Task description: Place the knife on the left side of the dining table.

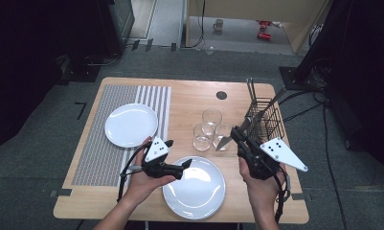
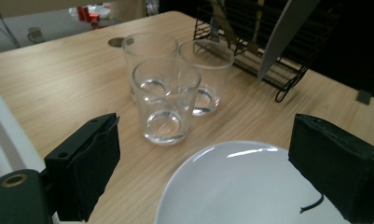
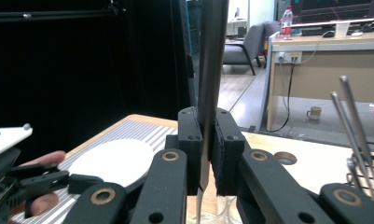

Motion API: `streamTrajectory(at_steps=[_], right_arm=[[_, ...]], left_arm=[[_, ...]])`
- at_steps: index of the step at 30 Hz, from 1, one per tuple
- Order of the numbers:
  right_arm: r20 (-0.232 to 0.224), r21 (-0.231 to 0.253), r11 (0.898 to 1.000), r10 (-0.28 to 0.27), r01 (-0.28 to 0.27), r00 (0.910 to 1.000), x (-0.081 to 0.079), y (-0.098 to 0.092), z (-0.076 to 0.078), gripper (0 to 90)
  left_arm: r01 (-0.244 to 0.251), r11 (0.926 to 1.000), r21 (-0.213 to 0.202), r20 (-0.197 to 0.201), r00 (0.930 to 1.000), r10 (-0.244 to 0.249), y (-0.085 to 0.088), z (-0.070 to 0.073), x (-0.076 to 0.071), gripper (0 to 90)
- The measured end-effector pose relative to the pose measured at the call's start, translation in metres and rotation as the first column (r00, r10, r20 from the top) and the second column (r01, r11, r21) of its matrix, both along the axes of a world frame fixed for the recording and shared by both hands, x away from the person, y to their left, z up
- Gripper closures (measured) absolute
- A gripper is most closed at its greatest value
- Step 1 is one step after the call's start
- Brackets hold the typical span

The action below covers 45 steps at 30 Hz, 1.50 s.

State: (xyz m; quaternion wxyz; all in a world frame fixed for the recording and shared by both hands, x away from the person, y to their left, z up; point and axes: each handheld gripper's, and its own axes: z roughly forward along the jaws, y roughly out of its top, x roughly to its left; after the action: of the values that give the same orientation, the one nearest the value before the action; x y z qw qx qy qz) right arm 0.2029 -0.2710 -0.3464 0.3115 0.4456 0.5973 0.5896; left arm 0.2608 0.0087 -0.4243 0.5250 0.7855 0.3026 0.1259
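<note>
My right gripper (image 1: 238, 134) (image 3: 208, 135) is shut on a table knife (image 1: 224, 142) (image 3: 211, 60). Its blade (image 2: 282, 37) hangs tip-down between the three empty glasses (image 1: 211, 117) (image 2: 166, 102) and the black wire cutlery basket (image 1: 264, 120). My left gripper (image 1: 178, 153) (image 2: 212, 168) is open with nothing between its fingers. It hovers at the left rim of the near white plate (image 1: 194, 188) (image 2: 240, 186) and points toward the glasses.
A second white plate (image 1: 131, 124) lies on a grey striped placemat (image 1: 103, 158) at the left. The basket (image 2: 287, 70) holds more cutlery, with handles sticking up (image 3: 352, 116). A round cable hole (image 1: 221, 95) sits near the table's far edge.
</note>
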Motion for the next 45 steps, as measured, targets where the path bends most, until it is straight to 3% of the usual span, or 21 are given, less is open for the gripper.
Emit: streamTrajectory(at_steps=[10, 14, 18, 24, 33, 38, 43, 45], right_arm=[[-0.023, -0.009, 0.998, 0.062, -0.062, 0.9978, 0.007, 0.02, -0.009, 84.0], [-0.021, -0.015, 0.996, 0.086, -0.086, 0.9961, 0.007, 0.027, -0.009, 84.0], [-0.026, -0.011, 0.994, 0.111, -0.111, 0.9935, 0.009, 0.035, -0.012, 84.0], [-0.034, -0.015, 0.987, 0.158, -0.158, 0.9869, 0.011, 0.047, -0.014, 83.9], [-0.038, -0.009, 0.976, 0.218, -0.219, 0.9751, 0.011, 0.062, -0.016, 84.0], [-0.035, -0.005, 0.972, 0.233, -0.233, 0.9718, 0.012, 0.066, -0.016, 83.9], [-0.033, -0.013, 0.96, 0.278, -0.279, 0.96, 0.01, 0.073, -0.016, 84.0], [-0.035, -0.01, 0.958, 0.285, -0.285, 0.958, 0.01, 0.074, -0.017, 84.0]], left_arm=[[0.047, 0.9988, -0.015, -0.012, 0.9988, -0.048, -0.007, 0.001, 0.007, 9.8], [0.07, 0.9964, -0.047, -0.01, 0.9975, -0.071, -0.006, 0.0, 0.006, 15.0], [0.098, 0.9937, -0.055, 0.02, 0.9951, -0.097, -0.005, 0.0, 0.003, 21.6], [0.101, 0.9925, -0.069, 0.01, 0.9949, -0.1, -0.002, 0.0, 0.005, 26.9], [0.13, 0.9881, -0.082, 0.014, 0.9915, -0.129, -0.001, -0.002, 0.004, 43.5], [0.159, 0.9809, -0.113, 0.008, 0.9873, -0.159, 0.002, -0.002, 0.005, 50.0], [0.197, 0.9704, -0.14, 0.0, 0.98, -0.199, 0.004, -0.003, 0.005, 55.5], [0.205, 0.9682, -0.143, -0.002, 0.9782, -0.208, 0.004, -0.003, 0.006, 61.7]])
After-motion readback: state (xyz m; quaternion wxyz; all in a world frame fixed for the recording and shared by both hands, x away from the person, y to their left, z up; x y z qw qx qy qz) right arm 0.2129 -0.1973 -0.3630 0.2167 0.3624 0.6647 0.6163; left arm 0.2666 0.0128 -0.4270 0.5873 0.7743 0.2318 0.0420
